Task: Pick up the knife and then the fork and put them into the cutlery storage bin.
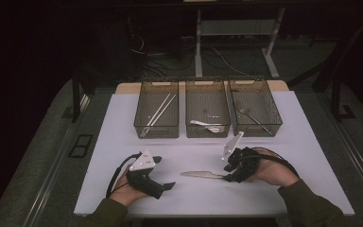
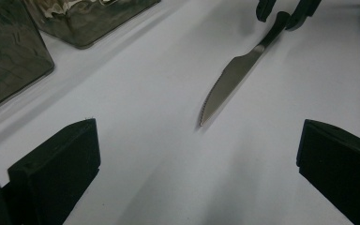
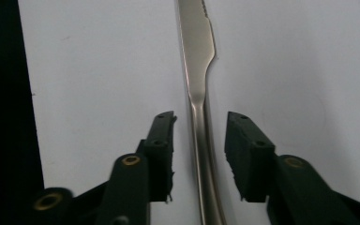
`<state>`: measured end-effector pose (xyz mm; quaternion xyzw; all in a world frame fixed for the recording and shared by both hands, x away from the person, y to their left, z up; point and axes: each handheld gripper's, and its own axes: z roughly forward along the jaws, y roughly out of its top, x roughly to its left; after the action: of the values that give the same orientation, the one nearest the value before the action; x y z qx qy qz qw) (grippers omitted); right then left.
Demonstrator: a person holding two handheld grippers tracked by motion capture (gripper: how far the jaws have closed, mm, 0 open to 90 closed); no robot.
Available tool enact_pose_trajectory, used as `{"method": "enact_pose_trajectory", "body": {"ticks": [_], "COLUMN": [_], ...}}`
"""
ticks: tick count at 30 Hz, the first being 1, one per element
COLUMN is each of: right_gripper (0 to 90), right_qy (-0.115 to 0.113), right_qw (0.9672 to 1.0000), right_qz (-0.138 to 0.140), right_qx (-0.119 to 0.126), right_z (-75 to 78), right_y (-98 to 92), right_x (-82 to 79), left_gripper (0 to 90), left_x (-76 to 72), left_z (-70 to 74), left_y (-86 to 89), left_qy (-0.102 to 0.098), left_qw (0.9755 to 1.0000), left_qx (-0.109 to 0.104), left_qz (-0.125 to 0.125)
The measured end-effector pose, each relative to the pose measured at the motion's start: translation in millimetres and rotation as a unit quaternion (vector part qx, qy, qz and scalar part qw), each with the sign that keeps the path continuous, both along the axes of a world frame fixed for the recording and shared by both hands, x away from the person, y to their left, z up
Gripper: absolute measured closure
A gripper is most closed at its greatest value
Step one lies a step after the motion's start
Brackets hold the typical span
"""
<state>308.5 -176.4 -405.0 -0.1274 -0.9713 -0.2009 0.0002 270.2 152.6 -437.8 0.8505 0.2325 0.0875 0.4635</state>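
Observation:
A steel table knife (image 1: 201,174) lies flat on the white tabletop (image 1: 118,142), blade pointing left and handle to the right. My right gripper (image 1: 227,173) is low over the handle with one jaw on each side. In the right gripper view the knife (image 3: 198,56) runs up between the pads (image 3: 165,140), with a gap showing on both sides, so this gripper (image 3: 201,117) is open. My left gripper (image 1: 164,172) rests at the front left, open wide and holding nothing. In its view (image 2: 197,154) the serrated knife (image 2: 234,70) lies ahead, with the right gripper (image 2: 283,11) at the handle end.
Three dark see-through bins stand in a row at the back. The left bin (image 1: 156,132) holds chopsticks, the middle bin (image 1: 208,134) a spoon, the right bin (image 1: 259,132) a fork. Cables trail from both grippers. The table's front edge runs close behind my hands.

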Motion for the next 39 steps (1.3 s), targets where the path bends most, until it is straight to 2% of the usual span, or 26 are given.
{"method": "enact_pose_trajectory", "body": {"ticks": [4, 10, 21, 27, 31, 34, 39], "right_gripper": [70.4, 73.3, 75.7, 77.3, 79.9, 80.0, 80.0], "right_qy": [-0.005, -0.007, -0.006, 0.007, 0.001, 0.001, 0.014], "right_qw": [0.9995, 0.9964, 0.9910, 0.9895, 0.9883, 0.9891, 0.9930], "right_qz": [0.017, 0.046, 0.062, 0.055, 0.058, 0.053, 0.041], "right_qx": [-0.025, -0.071, -0.118, -0.134, -0.141, -0.138, -0.110], "right_z": [-2.1, -7.6, -13.6, -13.2, -13.1, -13.0, -12.8], "right_y": [10.4, 23.2, 38.1, 42.7, 44.7, 43.4, 35.2], "right_x": [1.8, 3.2, 6.0, 7.8, 7.8, 7.8, 10.2], "left_gripper": [0.0, 0.0, 0.0, 0.0, 0.0, 0.0, 0.0], "left_x": [-0.1, -0.3, -0.3, -0.7, -0.5, -0.3, -0.2], "left_z": [-0.4, -0.2, -1.4, -1.4, -1.5, -0.9, -0.9], "left_y": [0.0, 0.0, -1.2, -1.5, -1.4, -0.3, 0.2], "left_qy": [0.000, 0.000, 0.003, 0.002, 0.003, 0.000, 0.001], "left_qw": [1.0000, 1.0000, 1.0000, 1.0000, 1.0000, 1.0000, 1.0000], "left_qx": [-0.003, 0.000, 0.000, 0.001, 0.000, 0.003, 0.000], "left_qz": [0.001, -0.001, 0.000, 0.001, 0.001, -0.001, 0.002]}}
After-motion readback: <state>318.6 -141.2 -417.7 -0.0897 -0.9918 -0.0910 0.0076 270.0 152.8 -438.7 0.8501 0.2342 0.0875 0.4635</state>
